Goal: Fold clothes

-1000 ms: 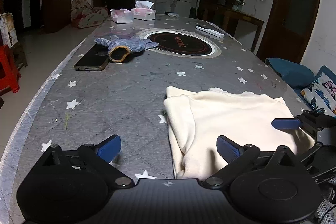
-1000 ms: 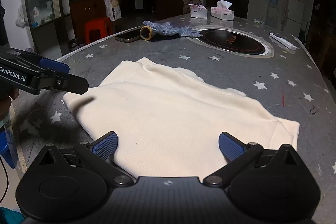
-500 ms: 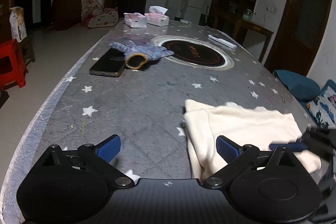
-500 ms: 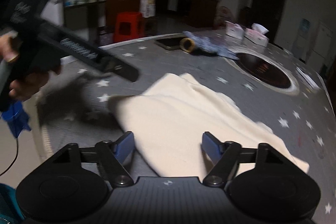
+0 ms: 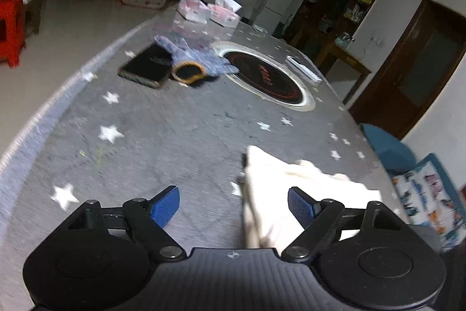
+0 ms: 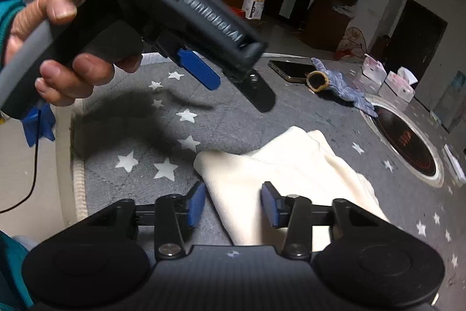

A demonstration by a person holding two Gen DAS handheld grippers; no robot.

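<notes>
Both hands have swung round since the earlier frames: the cream garment, spread wide before, now shows as a narrower, bunched heap, and the right tongs, wide then, have drawn much closer together. Largest first, the grey star-print counter [image 5: 151,136] carries everything; the cream garment [image 6: 279,165] lies near its close edge, well apart from the clutter at the far end. Right tongs [image 6: 233,204] are closing with the garment's near edge between the blue pads, but I cannot tell that the pads press on cloth yet. Left tongs [image 5: 233,203] are also closing, though they stand wide, with the garment's left edge between them and clear gaps on both sides; nothing is gripped. In the right wrist view the left hand [image 6: 61,48] holds its tool above the counter, off the cloth. Risks, in my judgement: the right pads may catch only the top layer of the bunched edge, so a lift would drag the lower layers and undo the fold; the left tongs may shut on counter rather than cloth; uneven grips would skew the crease. Smaller items, the black phone [image 5: 145,69] and blue knitted glove [image 5: 192,60], lie clear of the work.
</notes>
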